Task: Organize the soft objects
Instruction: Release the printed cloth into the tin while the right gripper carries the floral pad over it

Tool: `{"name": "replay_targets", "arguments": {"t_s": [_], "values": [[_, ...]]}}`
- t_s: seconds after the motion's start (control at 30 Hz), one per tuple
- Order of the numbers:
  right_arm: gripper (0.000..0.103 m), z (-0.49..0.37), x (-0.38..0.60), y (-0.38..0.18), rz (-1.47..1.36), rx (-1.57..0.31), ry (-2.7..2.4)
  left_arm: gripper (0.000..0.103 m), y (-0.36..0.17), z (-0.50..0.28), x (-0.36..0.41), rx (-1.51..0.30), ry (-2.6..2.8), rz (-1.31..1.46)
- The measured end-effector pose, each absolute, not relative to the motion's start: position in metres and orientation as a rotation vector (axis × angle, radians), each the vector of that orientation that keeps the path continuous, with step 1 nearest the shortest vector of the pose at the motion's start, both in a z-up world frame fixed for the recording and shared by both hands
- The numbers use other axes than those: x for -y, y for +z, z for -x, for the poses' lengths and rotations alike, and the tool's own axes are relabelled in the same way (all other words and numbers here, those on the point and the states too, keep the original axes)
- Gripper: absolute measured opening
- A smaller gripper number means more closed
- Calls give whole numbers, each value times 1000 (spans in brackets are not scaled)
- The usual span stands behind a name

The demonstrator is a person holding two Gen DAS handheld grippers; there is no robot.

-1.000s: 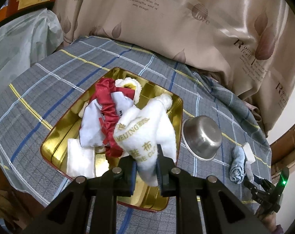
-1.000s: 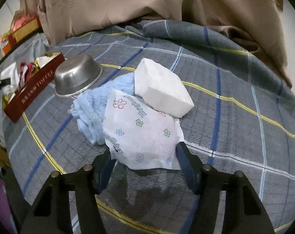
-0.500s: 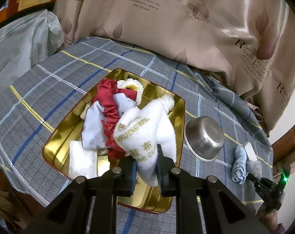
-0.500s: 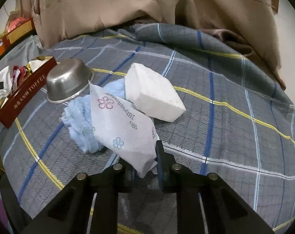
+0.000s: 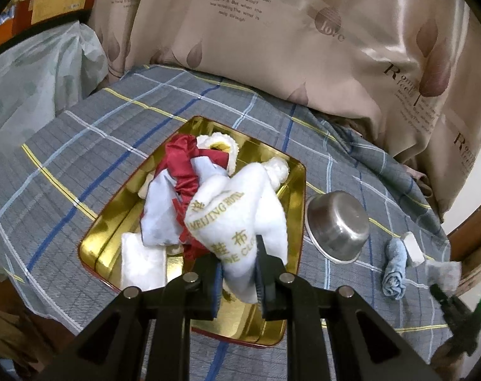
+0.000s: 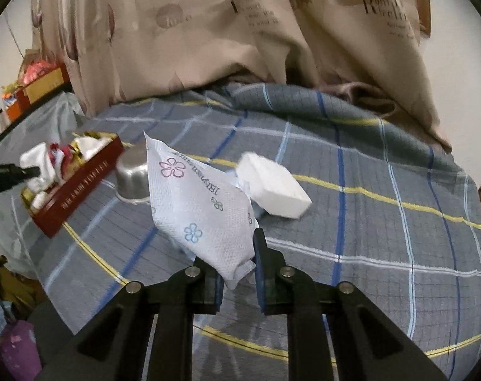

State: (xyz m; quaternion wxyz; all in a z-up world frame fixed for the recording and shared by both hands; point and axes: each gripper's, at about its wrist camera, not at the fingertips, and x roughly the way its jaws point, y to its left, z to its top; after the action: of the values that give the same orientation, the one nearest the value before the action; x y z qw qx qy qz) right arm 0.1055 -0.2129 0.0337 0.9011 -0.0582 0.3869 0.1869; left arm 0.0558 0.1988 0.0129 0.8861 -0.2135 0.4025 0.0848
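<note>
The left gripper (image 5: 239, 277) held the white hotel cloth (image 5: 240, 219) pinched above the gold tin (image 5: 296, 219), seemingly poised to drop it in, while the right gripper (image 6: 237, 276) clamped the flowered tissue pack (image 6: 202, 209) clear of the plaid cover, likely tin-bound.

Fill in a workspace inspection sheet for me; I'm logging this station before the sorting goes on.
Surface: grey plaid cloth, rumpled at the back.
Job's things: gold tin holding a red cloth and white pieces; blue towel and white block outside it.
Clutter: steel bowl, upside down beside the tin.
Grippers: left hand-held gripper shut on white hotel cloth; right hand-held gripper shut on flowered tissue pack.
Cables: nothing seen.
Surroundings: beige printed curtain; boxes at the far left.
</note>
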Motion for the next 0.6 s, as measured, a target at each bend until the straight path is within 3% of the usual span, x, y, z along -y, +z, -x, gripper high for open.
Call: {"name": "replay_targets", "arguments": {"t_s": [0.4,0.6], "values": [[15,-91,138,72,134,-721,543,29,16,-56,-188,-857,288,248],[15,-91,81,85,125,-702,662,42,33,-47,-175,-820,352,122]]}}
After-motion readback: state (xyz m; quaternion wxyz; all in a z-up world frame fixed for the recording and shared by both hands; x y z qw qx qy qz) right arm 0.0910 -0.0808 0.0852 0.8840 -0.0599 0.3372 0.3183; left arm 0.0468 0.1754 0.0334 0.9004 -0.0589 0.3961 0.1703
